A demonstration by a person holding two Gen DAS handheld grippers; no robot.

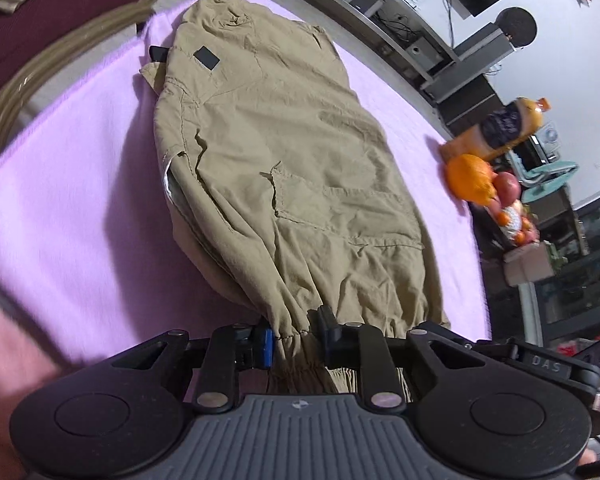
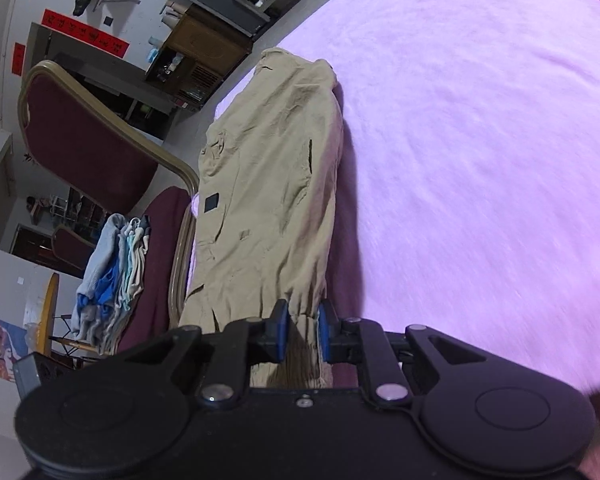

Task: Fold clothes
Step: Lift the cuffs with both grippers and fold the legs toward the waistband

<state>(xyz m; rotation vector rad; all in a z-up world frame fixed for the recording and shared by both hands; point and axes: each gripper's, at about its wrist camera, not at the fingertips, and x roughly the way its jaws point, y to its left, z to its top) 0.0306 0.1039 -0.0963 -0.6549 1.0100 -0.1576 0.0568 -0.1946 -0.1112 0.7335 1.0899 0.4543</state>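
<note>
Between each tool's blue pads, the khaki cargo trousers' (image 1: 284, 168) gathered cuffs sat clamped: left tool (image 1: 296, 340), right tool (image 2: 303, 334), above the pink-covered table (image 2: 480, 140).

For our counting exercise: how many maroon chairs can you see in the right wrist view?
2. One maroon chair stands beside the table's left edge, clothes stacked on its seat; a second chair is farther back, below it in the picture. Others may be hidden.

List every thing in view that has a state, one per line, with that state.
khaki cargo pants: folded lengthwise, stretched out on the cloth, cuff end gripped
left gripper: shut on the gathered cuff
right gripper: shut on the cuff
pink cloth: spread flat under the pants
juice bottle: capped, near the cloth's edge
stack of clothes: folded, on the chair
</note>
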